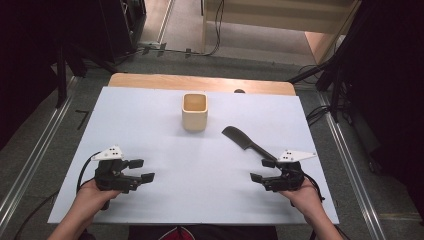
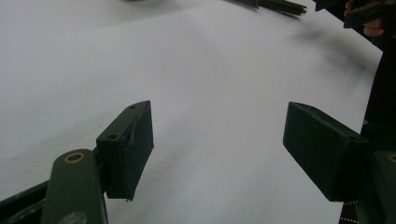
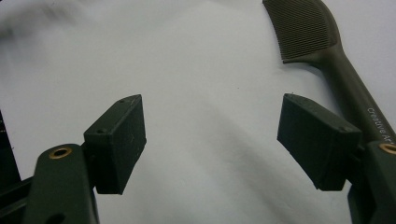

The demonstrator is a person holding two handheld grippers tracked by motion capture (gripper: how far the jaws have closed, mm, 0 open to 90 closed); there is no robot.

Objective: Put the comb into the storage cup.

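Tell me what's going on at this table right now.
A person holds a gripper in each hand over a white table. The left gripper and the right gripper are both open and hold nothing. A dark comb lies flat just ahead of the right gripper, its handle end nearest it. A beige cup stands upright farther back, untouched.

A flat white rectangular worktop (image 1: 150, 130) with a bare strip of light wood along its far edge is carrying two things. A small square beige cup (image 1: 194, 112) is standing upright, open at the top, near the far middle. A dark plastic comb with a long handle (image 1: 248, 142) is lying flat just to its right, apart from it.
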